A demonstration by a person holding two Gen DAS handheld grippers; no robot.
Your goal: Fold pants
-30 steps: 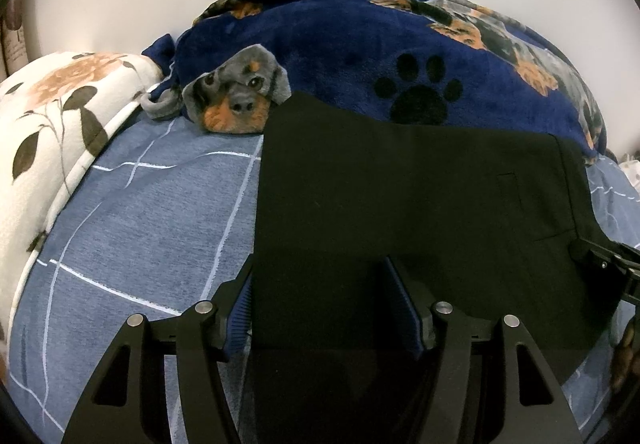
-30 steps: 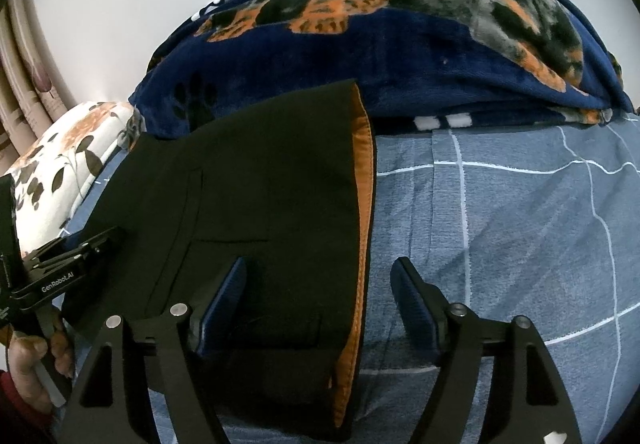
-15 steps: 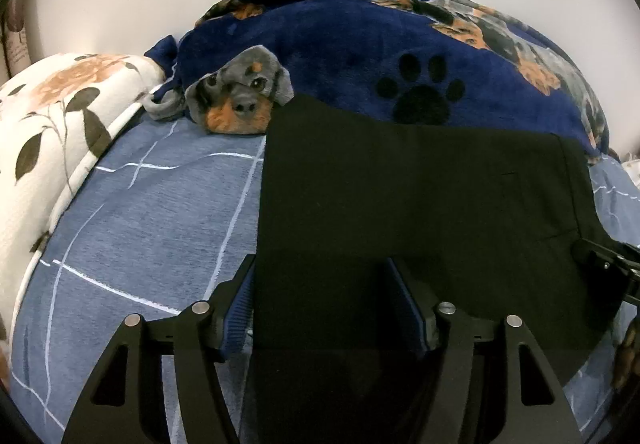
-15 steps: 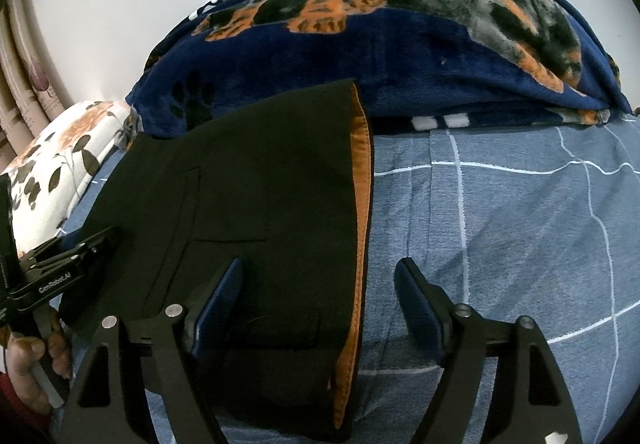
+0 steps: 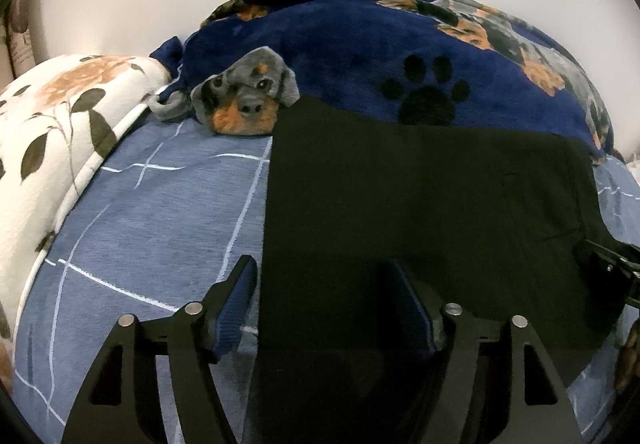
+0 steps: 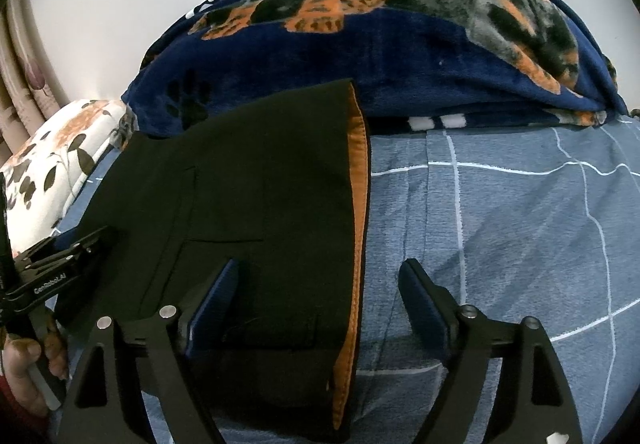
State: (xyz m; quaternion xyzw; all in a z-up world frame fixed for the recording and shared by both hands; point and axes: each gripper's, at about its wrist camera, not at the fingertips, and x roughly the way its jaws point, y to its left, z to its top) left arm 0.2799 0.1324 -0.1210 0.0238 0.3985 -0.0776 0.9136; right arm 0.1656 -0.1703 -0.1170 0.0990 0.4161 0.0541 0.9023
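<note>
The black pants [image 5: 420, 196] lie folded flat on the blue checked bedsheet [image 5: 160, 212]. In the right wrist view the pants [image 6: 248, 204] show an orange lining strip [image 6: 358, 204] along their right edge. My left gripper [image 5: 322, 284] is open, its fingers straddling the pants' near left edge just above the cloth. My right gripper [image 6: 316, 284] is open, its fingers straddling the orange-lined edge. Neither holds any cloth. The left gripper's body [image 6: 56, 268] shows at the left of the right wrist view, and the right gripper's tip [image 5: 608, 268] shows at the right of the left wrist view.
A navy fleece blanket with dog and paw prints [image 5: 400, 56] is piled behind the pants against a white wall. A white floral quilt [image 5: 52, 124] lies at the left. Curtains [image 6: 24, 84] hang at the far left.
Both grippers stay open over the pants' near edge; the views have shifted only slightly. The pants have not moved.
</note>
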